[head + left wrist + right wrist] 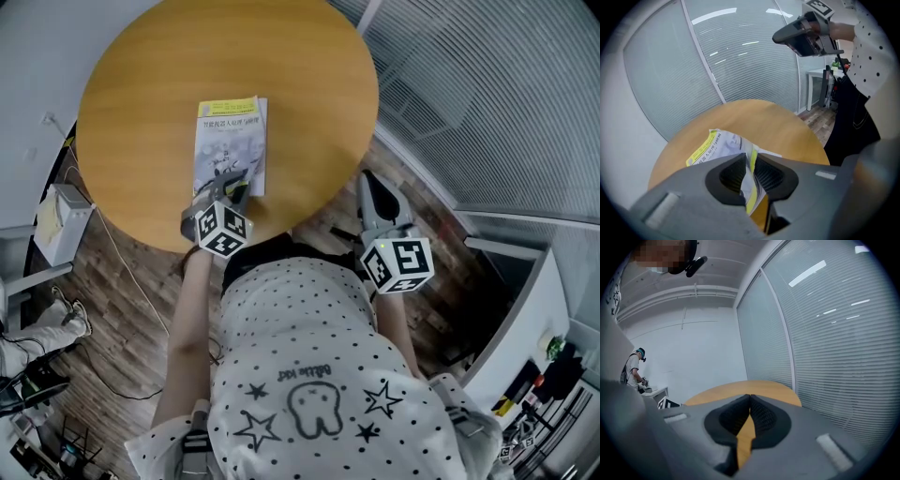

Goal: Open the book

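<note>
A thin book [231,141] with a pale cover and a yellow strip lies on the round wooden table [169,66], nearer its front edge. My left gripper [231,186] sits at the book's near edge. In the left gripper view the cover [717,145] is lifted and bent, and its edge runs between the pads, with the left gripper [749,163] shut on it. My right gripper [373,184] hangs off the table's right edge, away from the book. Its jaws [749,399] are shut with nothing between them. It also shows in the air at the top of the left gripper view [780,36].
A glass wall with blinds [487,84] curves round the table's far and right side. A white box [61,220] and cables lie on the wooden floor at the left. A person [633,371] stands far off by a desk.
</note>
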A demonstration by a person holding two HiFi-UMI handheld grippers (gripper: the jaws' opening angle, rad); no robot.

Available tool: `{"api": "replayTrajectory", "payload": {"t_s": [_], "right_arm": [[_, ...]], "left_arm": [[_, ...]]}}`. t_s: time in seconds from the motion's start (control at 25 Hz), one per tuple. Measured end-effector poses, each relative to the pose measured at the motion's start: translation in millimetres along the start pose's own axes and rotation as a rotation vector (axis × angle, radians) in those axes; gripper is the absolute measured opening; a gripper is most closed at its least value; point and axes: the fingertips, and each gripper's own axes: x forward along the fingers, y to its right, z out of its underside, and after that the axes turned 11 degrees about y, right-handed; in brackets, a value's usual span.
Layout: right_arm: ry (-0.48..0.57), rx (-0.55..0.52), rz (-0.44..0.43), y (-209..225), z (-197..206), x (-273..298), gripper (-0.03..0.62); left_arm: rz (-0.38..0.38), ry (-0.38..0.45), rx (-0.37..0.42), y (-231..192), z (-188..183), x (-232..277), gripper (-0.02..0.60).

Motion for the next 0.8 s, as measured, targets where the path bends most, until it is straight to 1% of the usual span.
{"api": "replayTrajectory", "payload": {"t_s": [0.08,0.2,0.44,0.56,0.64,0.8], "right_arm": [[-0.001,0.0,-0.001,-1.4,0.3,-0.6,0.005],[0.001,-0.003,0.007,-1.2,-0.4,-3.7,0.005],[-0.001,-0.008,0.026,-1.1,-0.2,-9.1,0.005],[-0.002,-0.008,0.026,-2.9,-0.3,-9.7,0.005],[-0.004,-0.011,0.026,-5.2,0.0,-9.3,0.005],[-0.003,-0.016,0.036,-12.2,-0.8,-5.5,0.004]], "left_arm": [[0.006,-0.008,-0.005,5.5,1.8,4.6,0.058],[-0.006,-0.012,-0.023,6.8,2.8,6.6,0.044],[-0.042,0.001,-0.099,-5.3,-3.1,-1.8,0.028],[-0.071,0.024,-0.13,-13.1,-8.5,-8.0,0.026],[-0.101,0.051,-0.178,-22.1,-10.1,-15.0,0.026],[-0.189,0.112,-0.29,-49.9,-9.7,-35.8,0.025]]}}
